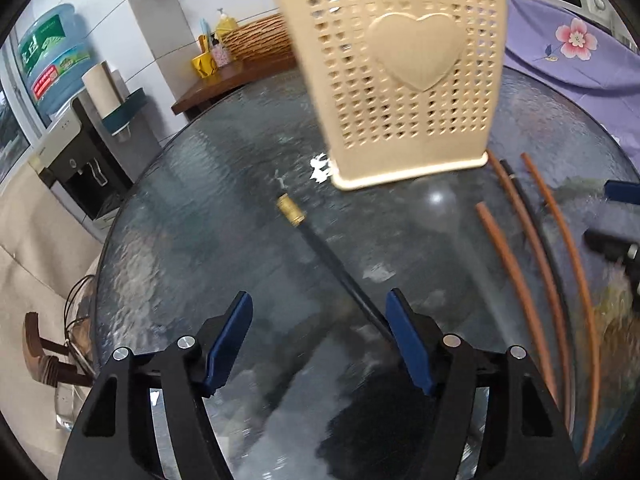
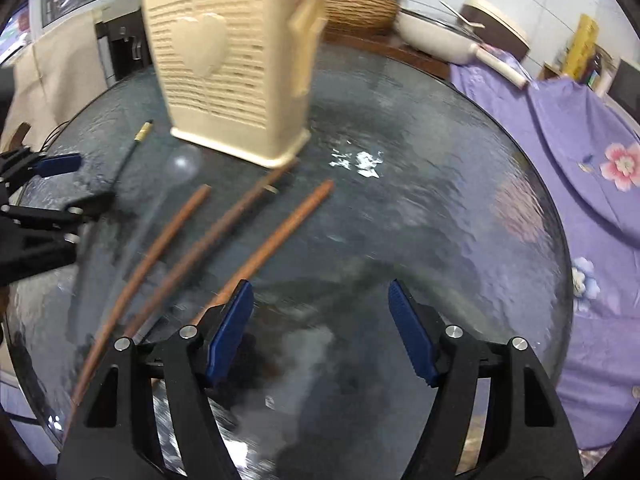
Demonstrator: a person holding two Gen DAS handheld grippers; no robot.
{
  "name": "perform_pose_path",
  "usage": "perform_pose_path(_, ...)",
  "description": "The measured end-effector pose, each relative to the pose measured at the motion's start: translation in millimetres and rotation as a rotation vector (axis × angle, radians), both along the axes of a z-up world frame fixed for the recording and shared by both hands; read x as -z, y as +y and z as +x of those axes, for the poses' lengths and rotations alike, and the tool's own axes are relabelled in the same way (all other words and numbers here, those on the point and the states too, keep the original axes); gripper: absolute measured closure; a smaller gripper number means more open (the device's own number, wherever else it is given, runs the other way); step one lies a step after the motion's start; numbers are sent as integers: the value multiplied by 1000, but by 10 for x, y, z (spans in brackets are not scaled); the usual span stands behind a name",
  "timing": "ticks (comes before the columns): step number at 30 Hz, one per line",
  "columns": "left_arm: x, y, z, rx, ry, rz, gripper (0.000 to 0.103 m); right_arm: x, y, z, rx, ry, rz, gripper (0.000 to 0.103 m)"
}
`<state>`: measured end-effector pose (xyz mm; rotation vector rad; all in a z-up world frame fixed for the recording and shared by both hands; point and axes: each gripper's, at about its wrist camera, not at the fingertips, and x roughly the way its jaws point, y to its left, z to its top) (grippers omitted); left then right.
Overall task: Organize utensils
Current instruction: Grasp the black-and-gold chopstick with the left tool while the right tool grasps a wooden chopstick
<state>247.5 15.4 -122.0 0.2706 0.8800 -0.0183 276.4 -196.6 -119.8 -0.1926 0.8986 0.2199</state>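
Note:
A cream perforated utensil holder [image 1: 400, 80] with a heart on its side stands upright on the round glass table [image 1: 208, 216]. A black chopstick with a gold end [image 1: 320, 248] lies in front of it, its near part running just inside the right finger of my left gripper [image 1: 320, 296], whose jaws stand open without pressing it. Brown chopsticks [image 1: 516, 280] and a dark one lie to the right, beside a clear spoon [image 2: 182, 164]. My right gripper [image 2: 320, 284] hangs open over bare glass; the nearest brown chopstick [image 2: 280, 232] ends behind its left finger.
The holder [image 2: 232, 76] is at the table's far side. A purple flowered cloth [image 2: 580, 184] drapes past the right rim. Beyond the table are a wicker basket [image 1: 260, 40], a white pot [image 2: 432, 36] and a water dispenser [image 1: 76, 160].

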Motion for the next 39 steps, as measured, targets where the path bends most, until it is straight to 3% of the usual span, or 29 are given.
perform_pose_path(6, -73, 271, 52, -49, 4, -103, 35, -18, -97, 111, 37, 53, 173, 51)
perform_pose_path(13, -59, 489, 273, -100, 37, -209, 35, 28, 120, 250, 37, 90, 165, 66)
perform_pose_path(24, -67, 389, 570, -85, 39, -156, 36, -45, 281, 358, 30, 79, 202, 70)
perform_pose_path(32, -28, 360, 660, -77, 42, -132, 36, -14, 386, 443, 6, 81, 144, 78)
perform_pose_path(34, -29, 378, 639, -80, 43, -135, 36, -21, 249, 445, 54, 74, 114, 78)
perform_pose_path(39, -10, 384, 601, -85, 42, -149, 36, -42, 111, 475, 56, 94, 207, 78)
